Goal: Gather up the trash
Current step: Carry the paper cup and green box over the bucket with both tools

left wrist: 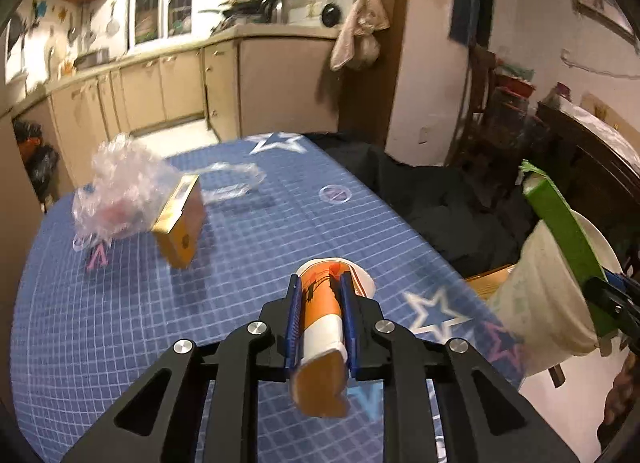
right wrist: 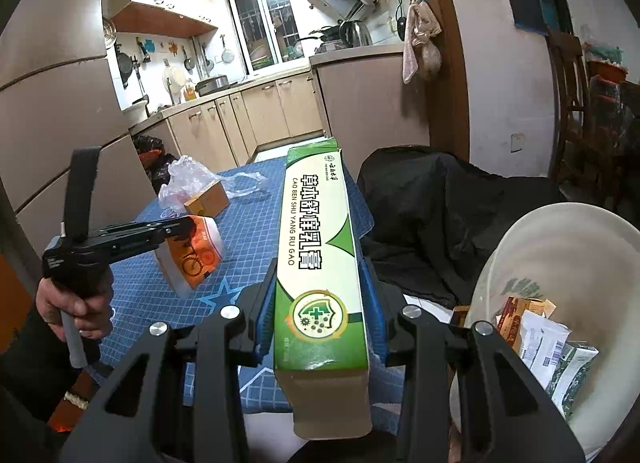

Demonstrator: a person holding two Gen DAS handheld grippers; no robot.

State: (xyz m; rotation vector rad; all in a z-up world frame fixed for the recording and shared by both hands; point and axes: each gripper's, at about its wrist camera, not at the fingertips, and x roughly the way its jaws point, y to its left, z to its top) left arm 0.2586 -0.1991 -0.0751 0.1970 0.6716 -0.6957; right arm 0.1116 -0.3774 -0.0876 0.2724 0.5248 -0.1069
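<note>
Carrying both pieces: your left hand-held gripper (left wrist: 319, 305) is clenched on the orange cup (left wrist: 323, 327), your right hand-held gripper (right wrist: 320, 315) on the green carton (right wrist: 316, 263). Next, swing both w/ care to the bin (right wrist: 560, 231), right of it, & release.

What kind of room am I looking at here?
Most likely a home kitchen with a dining corner: beige cabinets under a countertop, pans hanging on the wall, a kettle by the range hood, and a table under a blue checked cloth.
</note>
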